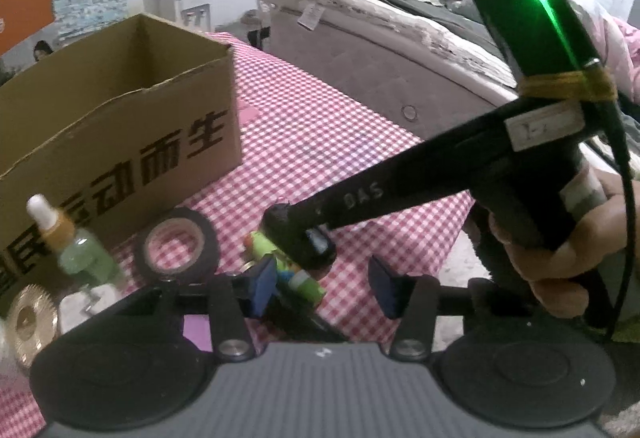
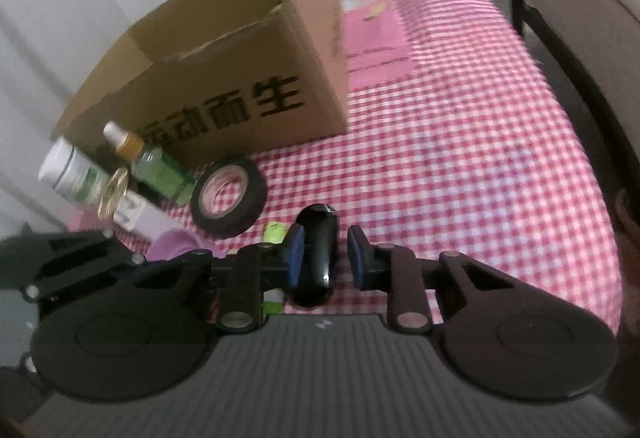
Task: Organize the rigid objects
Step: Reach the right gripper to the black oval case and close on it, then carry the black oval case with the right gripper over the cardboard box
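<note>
On the red-checked cloth lies a glossy black oval object. My right gripper is shut on it, one blue pad on each side. In the left wrist view the right gripper reaches in from the right, held by a person's hand. My left gripper stands open around that spot. A lime-green toy lies against its left pad; its right pad touches nothing. The same green toy shows just left of my right gripper.
An open cardboard box stands at the back left. Before it sit a black tape roll, a green dropper bottle, a white bottle and a brass gear. A bed borders the table on the right.
</note>
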